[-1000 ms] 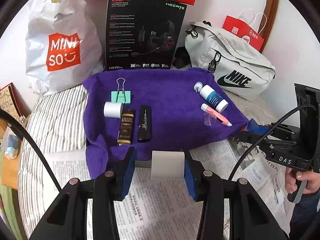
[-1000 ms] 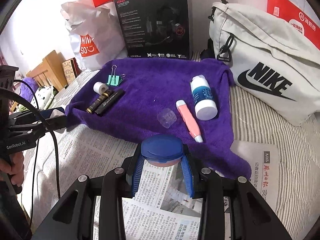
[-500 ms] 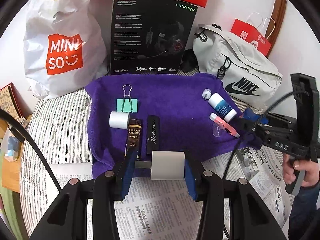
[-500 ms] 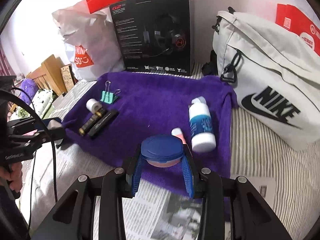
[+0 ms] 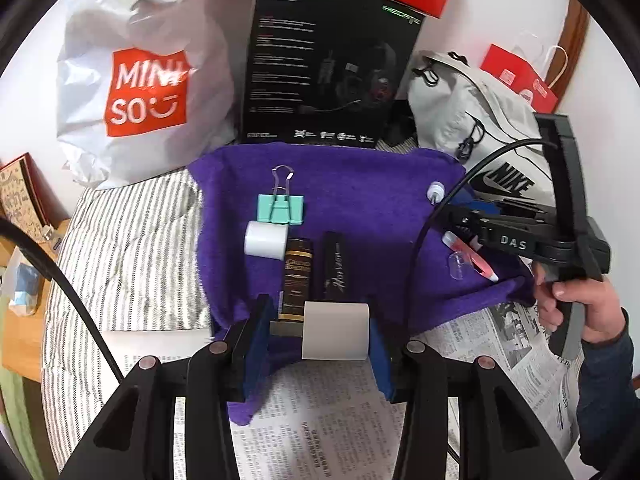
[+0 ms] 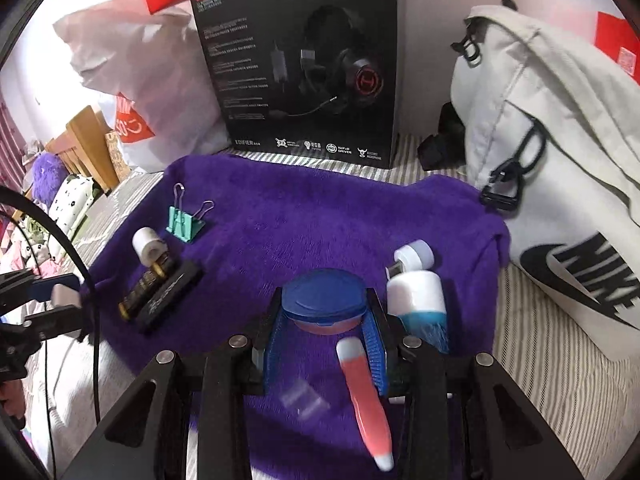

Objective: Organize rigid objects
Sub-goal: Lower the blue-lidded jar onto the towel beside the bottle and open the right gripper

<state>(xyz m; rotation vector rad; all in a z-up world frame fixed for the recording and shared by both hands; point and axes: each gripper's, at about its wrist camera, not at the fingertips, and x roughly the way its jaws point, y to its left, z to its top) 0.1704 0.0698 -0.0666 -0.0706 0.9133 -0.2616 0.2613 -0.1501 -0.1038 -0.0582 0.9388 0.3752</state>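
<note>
My left gripper [image 5: 316, 332] is shut on a white block with a metal end [image 5: 334, 330], held over the near edge of the purple towel [image 5: 360, 204]. On the towel lie a green binder clip [image 5: 281, 208], a white roll [image 5: 266, 239], a brown-gold box [image 5: 297, 276] and a black box [image 5: 335, 268]. My right gripper [image 6: 326, 322] is shut on a blue-lidded round container [image 6: 323, 298] above the towel's right side. Under it lie a pink pen [image 6: 366, 392] and a clear cap [image 6: 304, 398]. A white-blue bottle [image 6: 420, 300] and a small white cap [image 6: 414, 258] lie beside it.
A black headset box [image 5: 328, 64], a white Miniso bag [image 5: 136, 76] and a grey Nike bag [image 6: 560, 152] stand behind the towel. Newspaper [image 5: 320, 432] covers the striped bedding [image 5: 128, 248] in front. A wooden side table [image 5: 24, 280] is at the left.
Both grippers moved forward over the towel with their loads. The right gripper now hangs above the pink pen and clear cap, next to the bottle.
</note>
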